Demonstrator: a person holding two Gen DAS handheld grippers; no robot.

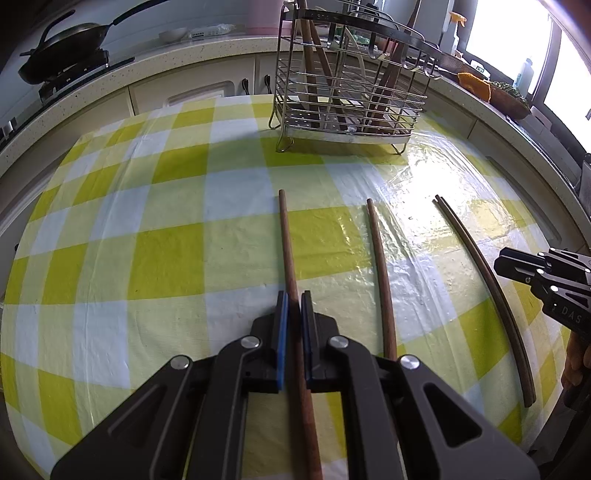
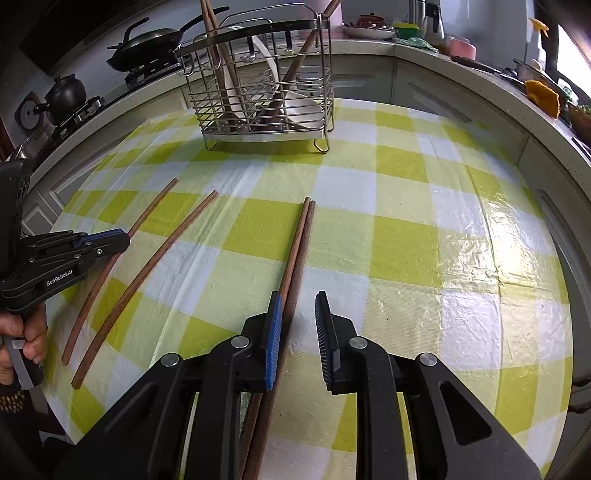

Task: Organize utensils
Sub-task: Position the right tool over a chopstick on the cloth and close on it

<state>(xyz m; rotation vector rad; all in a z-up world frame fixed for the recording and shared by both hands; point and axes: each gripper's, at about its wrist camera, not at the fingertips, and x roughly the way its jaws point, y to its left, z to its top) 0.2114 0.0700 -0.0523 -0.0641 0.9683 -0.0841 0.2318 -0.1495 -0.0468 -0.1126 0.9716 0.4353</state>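
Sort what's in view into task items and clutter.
Task items: single chopstick gripped by the left hand-held gripper; second loose chopstick; chopstick pair; wire utensil rack.
Clutter: frying pan; black kettle; orange cloth.

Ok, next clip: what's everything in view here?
Brown wooden chopsticks: four, on the table: held chopstick, loose chopstick beside it, chopstick pair to the right.
Silver wire rack: one, table's far side, holding wooden and white utensils.
Yellow-and-white checked tablecloth: one, covering the table.
Black frying pan: one, on the stove.
Black kettle: one, on the stove.
Orange cloth: one, on the counter.
Left tongs: black, blue pads, shut on the held chopstick.
Right tongs: black, open, pair against one pad.
Hand: one, holding the left tongs.
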